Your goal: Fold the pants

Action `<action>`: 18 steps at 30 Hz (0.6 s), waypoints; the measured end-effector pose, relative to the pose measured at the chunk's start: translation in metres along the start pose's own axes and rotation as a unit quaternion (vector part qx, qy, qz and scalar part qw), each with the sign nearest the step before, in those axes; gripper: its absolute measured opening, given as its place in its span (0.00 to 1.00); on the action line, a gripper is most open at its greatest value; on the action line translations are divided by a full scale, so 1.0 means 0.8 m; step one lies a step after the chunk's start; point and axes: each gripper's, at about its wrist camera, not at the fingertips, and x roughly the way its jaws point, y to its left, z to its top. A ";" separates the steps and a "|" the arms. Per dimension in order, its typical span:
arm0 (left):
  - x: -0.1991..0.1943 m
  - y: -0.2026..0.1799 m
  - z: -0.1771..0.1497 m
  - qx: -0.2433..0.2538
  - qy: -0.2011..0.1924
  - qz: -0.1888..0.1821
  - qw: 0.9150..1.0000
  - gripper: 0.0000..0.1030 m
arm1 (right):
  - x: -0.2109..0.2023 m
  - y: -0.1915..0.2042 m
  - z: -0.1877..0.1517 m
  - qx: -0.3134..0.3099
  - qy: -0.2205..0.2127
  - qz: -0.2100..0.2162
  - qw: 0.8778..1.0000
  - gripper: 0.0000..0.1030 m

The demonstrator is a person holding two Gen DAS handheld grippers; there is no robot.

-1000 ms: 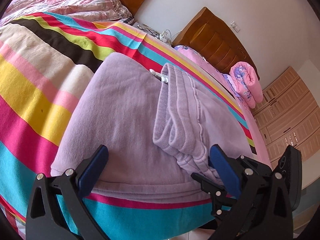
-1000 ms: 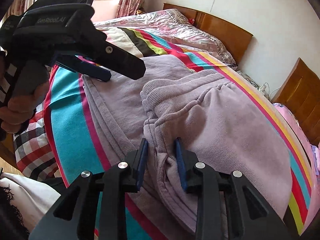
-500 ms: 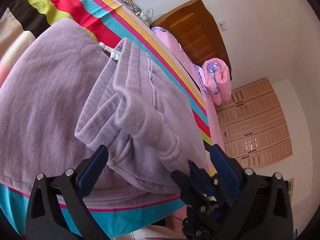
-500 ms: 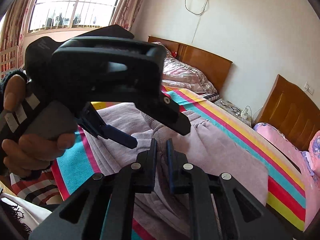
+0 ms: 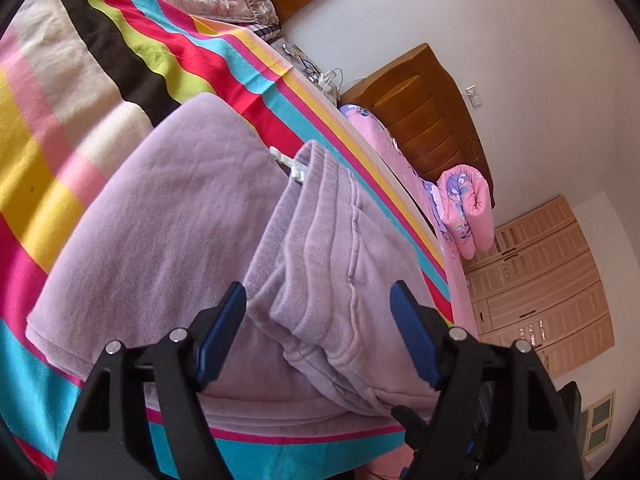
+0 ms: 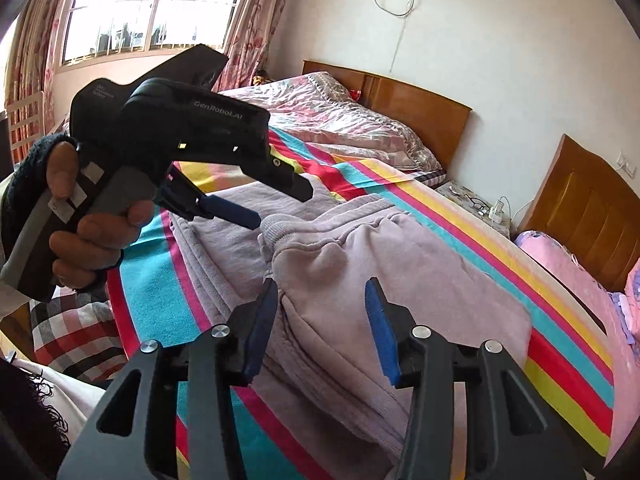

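Note:
Lavender pants point(image 5: 180, 240) lie folded on the striped blanket, with a ribbed band point(image 5: 312, 292) doubled over on top and a white drawstring end point(image 5: 292, 164) poking out. My left gripper point(image 5: 320, 300) straddles that band; its jaws are closing, and the pads stand clear of the cloth. From the right wrist, the pants point(image 6: 400, 280) spread below my right gripper point(image 6: 320, 286), whose jaws are opening with nothing pinched. A hand point(image 6: 80, 236) holds the left gripper point(image 6: 276, 200) just above the pants' near left edge.
The striped blanket point(image 5: 80, 80) covers the bed, with a pink quilt point(image 6: 340, 120) and a wooden headboard point(image 6: 420, 108) at its far end. A nightstand point(image 6: 476, 204) with cables, a second bed with pink bedding point(image 5: 464, 200) and a wardrobe point(image 5: 540, 280) stand beyond. Plaid cloth point(image 6: 72, 332) hangs at the near left.
My right gripper, shut on a fold of the pants half a second ago, has opened and let it go. The raised band has settled back down, and the left jaws have narrowed around it.

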 end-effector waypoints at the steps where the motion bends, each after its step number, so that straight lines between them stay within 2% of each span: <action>1: -0.006 0.002 0.001 -0.001 -0.007 0.009 1.000 0.72 | 0.010 0.009 0.002 -0.018 0.011 0.000 1.000 0.40; 3: -0.016 -0.002 0.003 0.013 -0.022 0.028 0.999 0.72 | 0.028 0.022 0.003 -0.040 0.035 0.010 0.999 0.40; 4: -0.020 -0.007 0.002 0.028 -0.029 0.051 0.998 0.75 | 0.037 0.024 0.004 -0.046 0.047 0.012 0.998 0.40; 6: -0.023 -0.023 -0.003 0.074 -0.046 0.117 0.989 0.84 | 0.055 0.027 0.005 -0.054 0.068 0.010 0.996 0.40; 7: -0.027 -0.030 -0.008 0.098 -0.053 0.134 0.985 0.91 | 0.063 0.028 0.003 -0.059 0.077 0.005 0.995 0.40; 8: -0.031 -0.034 -0.012 0.116 -0.057 0.132 0.983 0.97 | 0.070 0.029 -0.001 -0.068 0.083 -0.003 0.994 0.40; 10: -0.034 -0.037 -0.015 0.117 -0.053 0.076 0.989 0.99 | 0.076 0.038 -0.007 -0.097 0.083 -0.023 0.992 0.42; 12: -0.032 -0.027 -0.014 0.070 -0.022 -0.024 0.997 0.99 | 0.078 0.042 -0.009 -0.108 0.084 -0.032 0.990 0.43; 13: -0.030 -0.020 -0.013 0.037 -0.004 -0.086 0.996 0.99 | 0.077 0.045 -0.009 -0.111 0.086 -0.033 0.990 0.43; 14: -0.029 -0.012 -0.011 0.003 0.013 -0.157 0.987 0.99 | 0.077 0.045 -0.010 -0.112 0.085 -0.033 0.990 0.43; 15: -0.029 -0.004 -0.010 -0.029 0.025 -0.227 0.973 0.99 | 0.077 0.045 -0.010 -0.110 0.084 -0.032 0.990 0.43; 16: -0.030 0.003 -0.010 -0.057 0.033 -0.281 0.958 0.99 | 0.076 0.043 -0.009 -0.107 0.083 -0.031 0.990 0.43; 17: -0.032 0.006 -0.010 -0.073 0.035 -0.307 0.948 0.99 | 0.076 0.043 -0.010 -0.103 0.080 -0.030 0.991 0.40; 18: -0.035 0.008 -0.009 -0.076 0.031 -0.311 0.947 0.99 | 0.075 0.042 -0.011 -0.100 0.077 -0.030 0.992 0.33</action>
